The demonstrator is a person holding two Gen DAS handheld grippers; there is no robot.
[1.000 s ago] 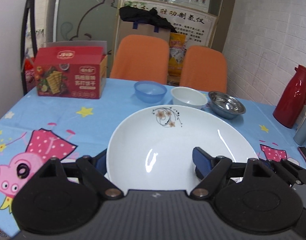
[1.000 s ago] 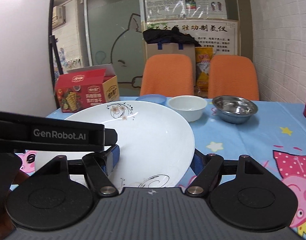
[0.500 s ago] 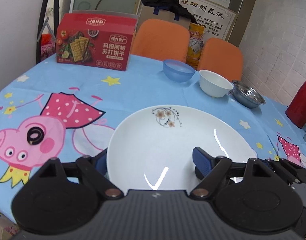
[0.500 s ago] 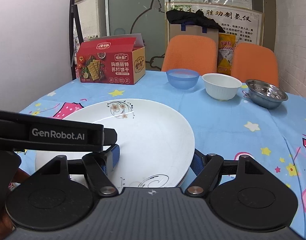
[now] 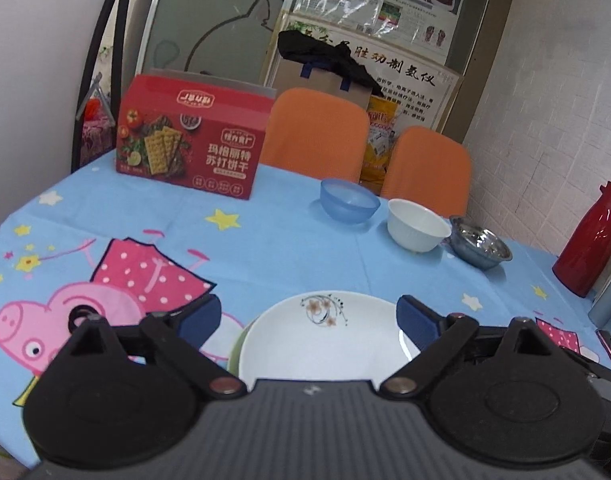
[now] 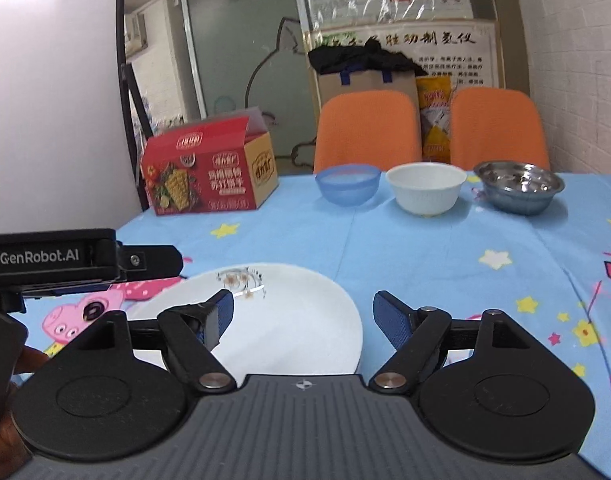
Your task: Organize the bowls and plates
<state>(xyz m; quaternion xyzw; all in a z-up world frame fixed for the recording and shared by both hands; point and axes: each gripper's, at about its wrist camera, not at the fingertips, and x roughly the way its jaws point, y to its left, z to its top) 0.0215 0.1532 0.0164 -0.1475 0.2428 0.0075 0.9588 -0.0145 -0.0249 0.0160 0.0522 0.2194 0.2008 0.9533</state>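
Seen from the left wrist: white floral plate (image 5: pixel 325 336) lying flat on the cartoon-pig tablecloth of the desk (image 5: pixel 289 240), a sliver of green rim (image 5: pixel 234 354) peeking from beneath its left edge. Left gripper (image 5: pixel 309 320) poised just above and behind the plate, blue-padded fingers (image 5: pixel 203 318) spread wide and gripping nothing.

Seen from the right wrist: same plate (image 6: pixel 289 320) at 11 o'clock from the right gripper (image 6: pixel 303 312), fingers (image 6: pixel 389 320) apart and empty, left pad over the plate's surface; contact cannot be told. Left gripper's black body (image 6: pixel 57 260) at 9 o'clock.

Lined up across the far side of the desk at 12 to 1 o'clock: translucent blue bowl (image 6: pixel 348 184), white bowl (image 6: pixel 426 188) and steel bowl (image 6: pixel 519 186), standing close together, well apart from the plate. Red cracker box (image 6: pixel 209 176) at 11 o'clock. Red thermos jug (image 5: pixel 589 240) at 2 o'clock in the left view. Two orange chairs (image 6: pixel 367 132) behind the desk.
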